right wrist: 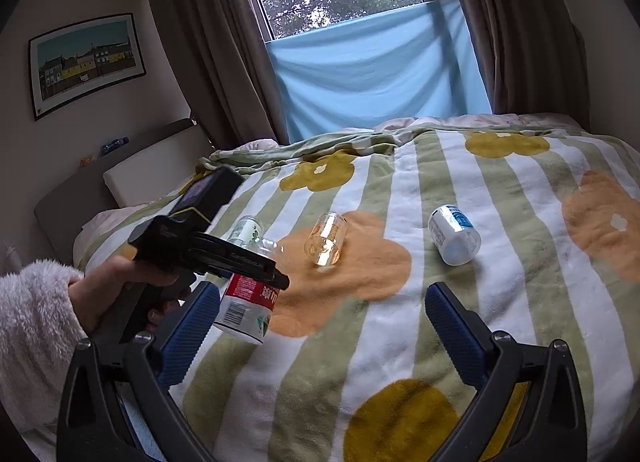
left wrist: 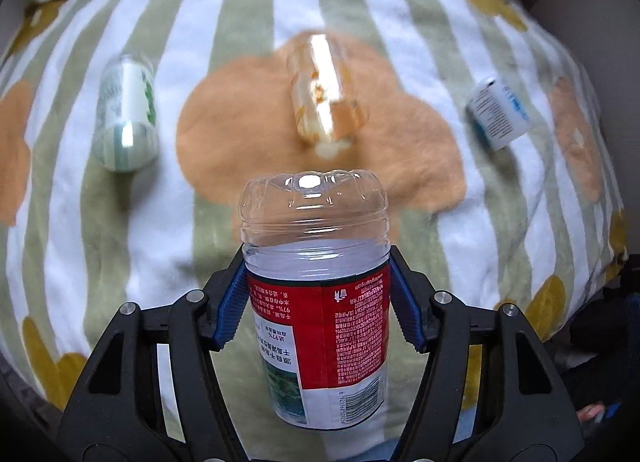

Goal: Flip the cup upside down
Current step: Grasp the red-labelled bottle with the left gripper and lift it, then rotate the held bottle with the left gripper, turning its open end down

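**Cup clamped in the left gripper, above the blanket**

The left gripper (left wrist: 318, 298) has its jaws closed on the red-labelled clear cup (left wrist: 316, 294), blue pads pressing both sides near the label's upper edge. The cup's closed base points away from the camera, and it is held above the striped flower blanket (left wrist: 400, 21). The right gripper (right wrist: 320, 326) hangs wide open, holding nothing. Three other cups lie on their sides beyond.

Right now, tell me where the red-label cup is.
The red-label cup is clamped in the left gripper, above the blanket, nearer than the orange cup.
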Demonstrator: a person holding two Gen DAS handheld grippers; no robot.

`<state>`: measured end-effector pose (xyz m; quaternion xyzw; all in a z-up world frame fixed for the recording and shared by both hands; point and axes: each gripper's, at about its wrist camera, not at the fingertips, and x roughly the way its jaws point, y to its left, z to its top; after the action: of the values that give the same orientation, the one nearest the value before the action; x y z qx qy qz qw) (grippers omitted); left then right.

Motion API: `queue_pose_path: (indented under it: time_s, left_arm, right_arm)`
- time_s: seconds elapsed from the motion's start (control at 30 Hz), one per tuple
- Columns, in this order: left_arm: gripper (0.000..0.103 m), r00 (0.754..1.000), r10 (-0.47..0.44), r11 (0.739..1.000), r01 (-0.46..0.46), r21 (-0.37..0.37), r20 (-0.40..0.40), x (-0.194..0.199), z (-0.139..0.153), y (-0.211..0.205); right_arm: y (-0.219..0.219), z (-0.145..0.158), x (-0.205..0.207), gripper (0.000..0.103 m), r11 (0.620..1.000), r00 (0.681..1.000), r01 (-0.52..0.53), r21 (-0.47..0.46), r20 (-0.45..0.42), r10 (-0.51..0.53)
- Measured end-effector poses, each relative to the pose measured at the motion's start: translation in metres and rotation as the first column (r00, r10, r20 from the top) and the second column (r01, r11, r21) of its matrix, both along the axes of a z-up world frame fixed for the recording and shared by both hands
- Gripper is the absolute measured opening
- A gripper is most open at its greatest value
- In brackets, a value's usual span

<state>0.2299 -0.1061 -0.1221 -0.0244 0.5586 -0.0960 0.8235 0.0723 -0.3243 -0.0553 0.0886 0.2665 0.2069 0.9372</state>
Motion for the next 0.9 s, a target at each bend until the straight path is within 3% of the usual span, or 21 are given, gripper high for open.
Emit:
queue_pose_path:
  time_s: [0.07, 0.13, 0.27, 0.33, 0.43, 0.63, 0.77, 0.9]
  left_arm:
    - [0.06, 0.986, 0.006, 1.0, -0.005, -0.007, 0.165, -0.02, 0.015, 0.006]
    - [0.061, 0.943, 0.019, 1.0, -0.014, -0.018, 0.331, -0.045, 0.022, 0.01]
    - [0.061, 0.872, 0.077, 0.995, -0.037, -0.092, 0.484, -0.062, 0.018, 0.02]
    - [0.061, 0.853, 0.096, 0.993, -0.048, -0.107, 0.512, -0.055, 0.013, 0.022]
    - [0.061, 0.844, 0.095, 0.993, -0.047, -0.104, 0.527, -0.053, 0.002, 0.025]
    - [0.061, 0.799, 0.079, 0.996, -0.035, -0.085, 0.596, -0.05, -0.01, 0.022]
    - [0.061, 0.812, 0.057, 0.998, -0.027, -0.061, 0.581, -0.039, -0.02, 0.016]
    - [0.061, 0.847, 0.024, 1.0, -0.01, -0.028, 0.532, -0.036, -0.031, 0.014]
  right_arm:
    - [0.002, -0.001, 0.001, 0.103, 1.0, 1.0, 0.017, -0.001, 0.013, -0.017]
    - [0.005, -0.003, 0.001, 0.103, 1.0, 0.999, 0.027, -0.002, 0.019, -0.027]
    - [0.017, -0.011, 0.004, 0.103, 0.999, 0.999, 0.027, -0.039, 0.036, -0.025]
    - [0.026, -0.018, 0.004, 0.103, 0.997, 0.999, 0.013, -0.076, 0.051, -0.009]
    - [0.037, -0.033, 0.004, 0.103, 0.993, 0.999, -0.02, -0.116, 0.036, 0.025]
    - [0.05, -0.057, 0.006, 0.103, 0.988, 0.997, -0.075, -0.133, 0.015, 0.077]
    - [0.058, -0.069, 0.008, 0.103, 0.983, 0.995, -0.102, -0.155, -0.008, 0.102]
    - [0.061, -0.075, 0.009, 0.103, 0.979, 0.993, -0.115, -0.165, -0.024, 0.113]
